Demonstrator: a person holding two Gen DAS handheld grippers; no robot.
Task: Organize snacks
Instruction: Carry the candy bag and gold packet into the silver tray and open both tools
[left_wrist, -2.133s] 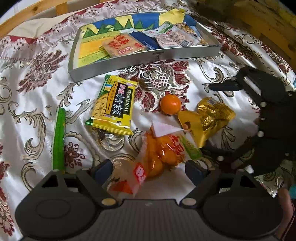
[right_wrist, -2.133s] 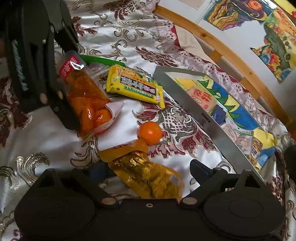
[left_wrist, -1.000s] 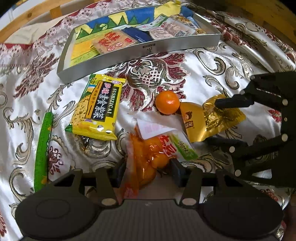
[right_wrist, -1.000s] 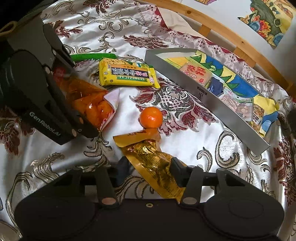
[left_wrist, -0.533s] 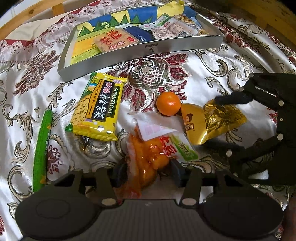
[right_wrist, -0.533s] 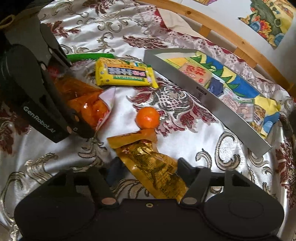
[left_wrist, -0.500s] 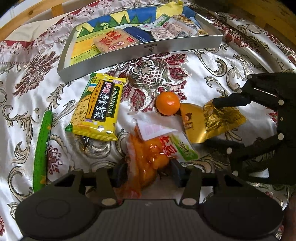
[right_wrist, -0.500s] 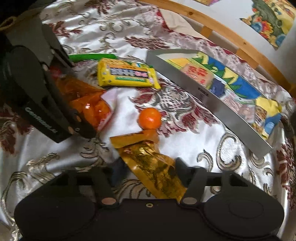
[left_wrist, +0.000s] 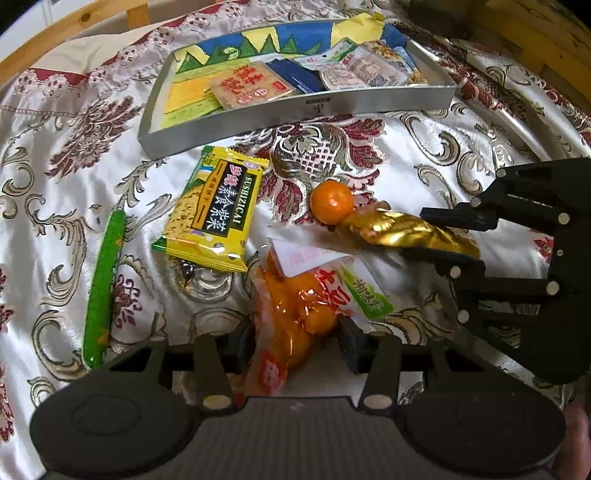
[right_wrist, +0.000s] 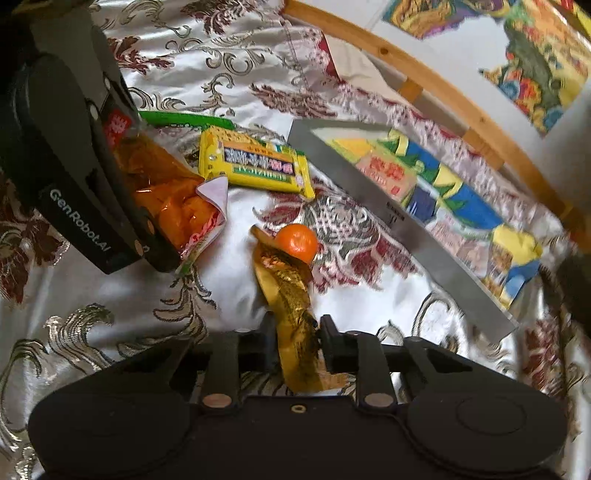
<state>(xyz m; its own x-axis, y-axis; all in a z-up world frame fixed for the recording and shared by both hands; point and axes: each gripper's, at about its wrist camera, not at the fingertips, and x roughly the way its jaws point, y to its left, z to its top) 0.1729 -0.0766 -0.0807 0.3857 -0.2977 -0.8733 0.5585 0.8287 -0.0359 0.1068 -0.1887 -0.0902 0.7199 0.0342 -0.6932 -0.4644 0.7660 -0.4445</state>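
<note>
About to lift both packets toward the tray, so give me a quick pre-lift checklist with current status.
1. Right tongs closing on crumpled gold foil packet, packet between them: ok.
2. Left tongs pinching clear bag of orange snacks: ok.
3. Small round orange fruit clear of gold packet: not ok, touching.
4. Free space in the silver rectangular tray: ok.
5. Yellow seaweed snack packet clear of both tongs: ok.

Cloth (left_wrist: 424, 155) white w/ maroon-gold scrolls; seaweed pkt (left_wrist: 214, 210) yellow-black; stick (left_wrist: 103, 280) green; tangerine (left_wrist: 331, 201) orange.
</note>
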